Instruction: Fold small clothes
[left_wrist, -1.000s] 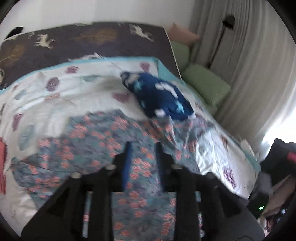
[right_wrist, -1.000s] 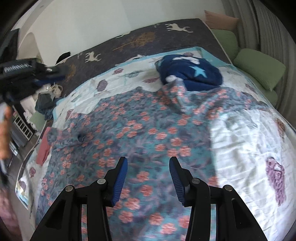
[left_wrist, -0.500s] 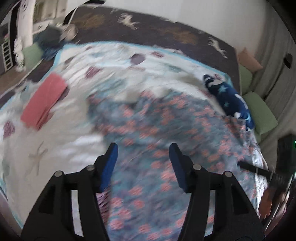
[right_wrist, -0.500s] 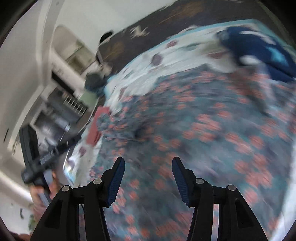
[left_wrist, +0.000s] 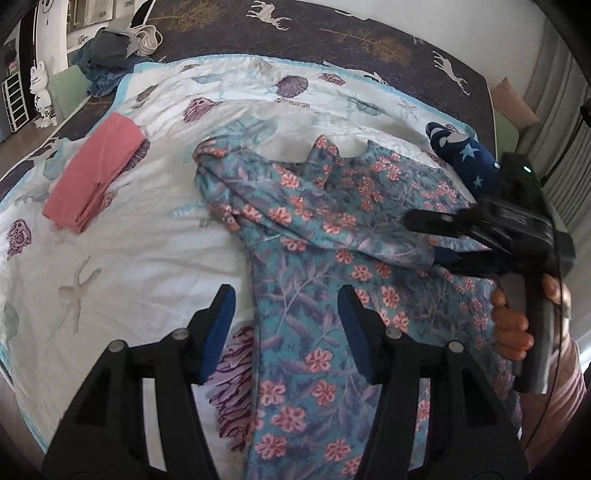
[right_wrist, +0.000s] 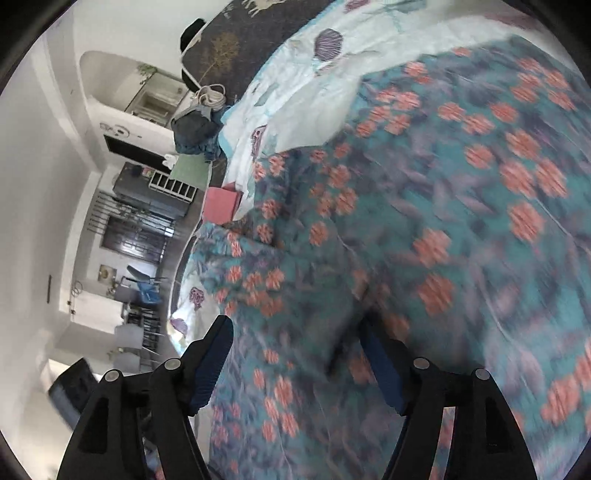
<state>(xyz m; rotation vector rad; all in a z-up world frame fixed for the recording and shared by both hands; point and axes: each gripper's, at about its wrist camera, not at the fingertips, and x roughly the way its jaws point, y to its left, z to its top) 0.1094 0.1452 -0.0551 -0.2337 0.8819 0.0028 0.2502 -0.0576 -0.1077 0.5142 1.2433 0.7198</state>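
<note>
Both tongs over floral garment (left_wrist: 314, 236) edge.

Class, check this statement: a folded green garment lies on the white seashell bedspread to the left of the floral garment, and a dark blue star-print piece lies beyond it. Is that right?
One thing is wrong: the folded garment is pink, not green, as the left wrist view shows. The rest stands: it lies on the white bedspread left of the floral garment, with the star-print piece beyond.

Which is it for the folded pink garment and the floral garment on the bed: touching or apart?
Apart. The left wrist view shows bare white quilt between the folded pink garment and the floral garment.
</note>
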